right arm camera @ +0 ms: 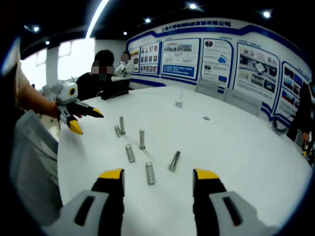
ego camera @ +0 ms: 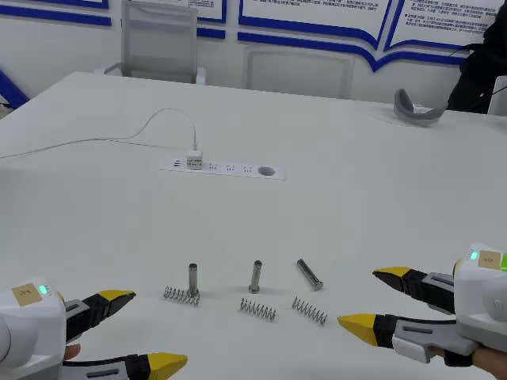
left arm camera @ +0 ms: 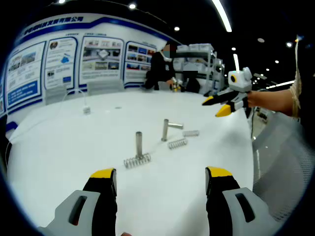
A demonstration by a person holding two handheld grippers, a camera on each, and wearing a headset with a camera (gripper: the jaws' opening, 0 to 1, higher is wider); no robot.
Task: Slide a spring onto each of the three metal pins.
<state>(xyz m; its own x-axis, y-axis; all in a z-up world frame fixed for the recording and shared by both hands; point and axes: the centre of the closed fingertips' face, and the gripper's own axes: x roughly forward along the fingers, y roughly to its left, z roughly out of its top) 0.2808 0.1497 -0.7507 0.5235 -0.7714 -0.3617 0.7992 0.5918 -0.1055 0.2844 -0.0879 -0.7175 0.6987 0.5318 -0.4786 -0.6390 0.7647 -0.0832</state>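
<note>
Zero of three done: springs (ego camera: 258, 309) lie loose just near of the pins (ego camera: 255, 275). Both left gripper (ego camera: 156, 328) and right gripper (ego camera: 358, 297) released, empty.

Two pins (ego camera: 193, 279) upright, one lying, springs (ego camera: 258, 309) loose

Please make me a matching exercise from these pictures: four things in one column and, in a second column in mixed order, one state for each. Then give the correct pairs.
Seen from the head view.

Things
1. rightmost pin
2. leftmost pin
3. power strip
4. right tongs

States
a. open, holding nothing
b. standing upright
c. lying on its side
d. has a white charger plugged in

Pairs: 1-c; 2-b; 3-d; 4-a
</note>
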